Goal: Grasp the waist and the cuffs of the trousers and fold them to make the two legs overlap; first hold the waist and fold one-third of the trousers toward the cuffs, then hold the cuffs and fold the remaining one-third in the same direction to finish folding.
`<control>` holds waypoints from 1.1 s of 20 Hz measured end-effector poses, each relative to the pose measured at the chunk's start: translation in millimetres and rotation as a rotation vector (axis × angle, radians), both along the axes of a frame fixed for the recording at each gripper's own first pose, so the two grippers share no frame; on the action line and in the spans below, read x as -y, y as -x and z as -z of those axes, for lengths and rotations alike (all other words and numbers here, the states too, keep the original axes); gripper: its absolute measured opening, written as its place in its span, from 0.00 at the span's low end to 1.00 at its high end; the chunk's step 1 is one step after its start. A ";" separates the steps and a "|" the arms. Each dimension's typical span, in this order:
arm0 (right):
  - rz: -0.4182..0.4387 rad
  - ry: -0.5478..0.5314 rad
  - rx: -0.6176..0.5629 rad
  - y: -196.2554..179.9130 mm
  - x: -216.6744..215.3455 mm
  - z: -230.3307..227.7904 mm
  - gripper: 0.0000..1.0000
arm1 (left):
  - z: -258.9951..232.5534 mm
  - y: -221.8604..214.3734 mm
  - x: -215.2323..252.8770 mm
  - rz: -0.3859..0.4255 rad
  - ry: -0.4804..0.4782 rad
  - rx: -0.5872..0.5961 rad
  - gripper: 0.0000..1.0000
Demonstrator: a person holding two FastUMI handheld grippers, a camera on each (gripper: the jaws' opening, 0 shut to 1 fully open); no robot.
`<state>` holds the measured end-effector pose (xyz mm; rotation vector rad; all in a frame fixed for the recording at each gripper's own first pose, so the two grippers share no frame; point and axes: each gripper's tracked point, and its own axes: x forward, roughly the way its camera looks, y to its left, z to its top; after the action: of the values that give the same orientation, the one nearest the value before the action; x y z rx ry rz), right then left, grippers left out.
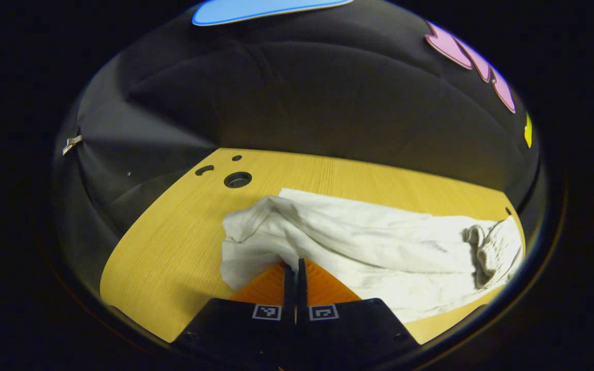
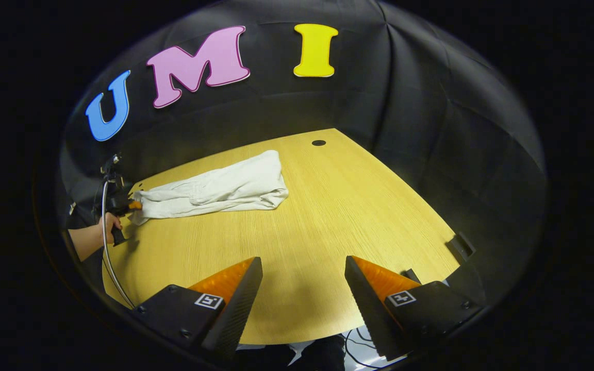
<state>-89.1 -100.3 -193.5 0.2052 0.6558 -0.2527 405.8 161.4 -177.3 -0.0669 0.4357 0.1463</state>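
The white trousers [image 1: 379,242] lie lengthwise on the yellow wooden table [image 1: 173,247], with a bunched elastic end [image 1: 493,247] at the right of the left gripper view. My left gripper [image 1: 295,265] is shut on the cloth's near edge, close to the rumpled left end [image 1: 248,221], which lifts slightly. In the right gripper view the trousers [image 2: 225,188] rest at the table's far left. There the left gripper [image 2: 133,206], held by a hand [image 2: 107,224], pinches their narrow end. My right gripper [image 2: 302,273] is open with nothing between its fingers, above the table's near edge and far from the cloth.
The tabletop has a round hole [image 1: 237,180] and a small slot beyond the trousers, another hole [image 2: 318,142] at the far edge and a notch [image 2: 462,246] on the right edge. Cables [image 2: 359,340] hang below the near edge. Black cloth walls surround the table.
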 end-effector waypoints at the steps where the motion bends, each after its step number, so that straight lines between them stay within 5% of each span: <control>1: -0.022 -0.016 -0.009 -3.9 -1.1 5.7 0.99 | -12.0 4.3 1.2 -0.014 0.017 0.020 0.05; 6: -0.094 -0.047 0.000 -16.0 9.9 11.5 0.99 | -81.1 11.8 40.9 0.008 0.070 0.122 0.05; 13: -0.139 -0.061 0.081 -29.3 46.8 0.2 0.99 | -152.0 20.8 181.5 0.146 0.047 0.219 0.05; 18: -0.141 -0.088 0.108 -38.7 83.9 0.9 0.99 | -168.3 37.9 310.0 0.284 0.164 0.225 0.05; 22: -0.125 -0.106 0.131 -44.2 113.5 -1.4 0.99 | -143.2 49.3 402.1 0.408 0.124 0.180 0.05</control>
<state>-44.9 -213.8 -192.1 0.2791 0.5496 -0.0831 356.5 -240.7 -34.1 -0.1101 0.2711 -0.2869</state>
